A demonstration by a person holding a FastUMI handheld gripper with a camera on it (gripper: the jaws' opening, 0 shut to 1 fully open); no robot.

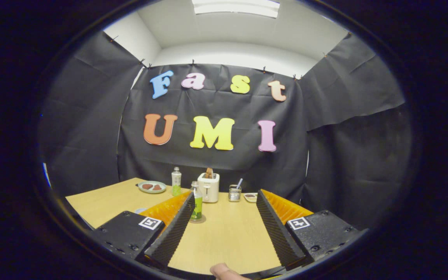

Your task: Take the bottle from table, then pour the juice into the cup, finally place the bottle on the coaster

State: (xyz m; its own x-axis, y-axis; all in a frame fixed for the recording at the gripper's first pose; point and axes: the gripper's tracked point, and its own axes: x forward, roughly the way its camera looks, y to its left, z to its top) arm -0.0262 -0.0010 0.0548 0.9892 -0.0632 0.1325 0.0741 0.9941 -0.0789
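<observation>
hand-held gripper point(224, 229): wide open, empty | bottle point(196, 202): upright on desk point(224, 237), probably light, slippery, tippy | grip mid-body

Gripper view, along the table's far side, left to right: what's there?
Plate → far bottle → near bottle, by the open claw's left finger → toaster → glass with straw → small dish.

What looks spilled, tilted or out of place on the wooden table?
Nothing stands out. The green-labelled plastic bottle stands upright on a round coaster beside the open gripper's left finger. The white toaster behind it also stands straight.
</observation>
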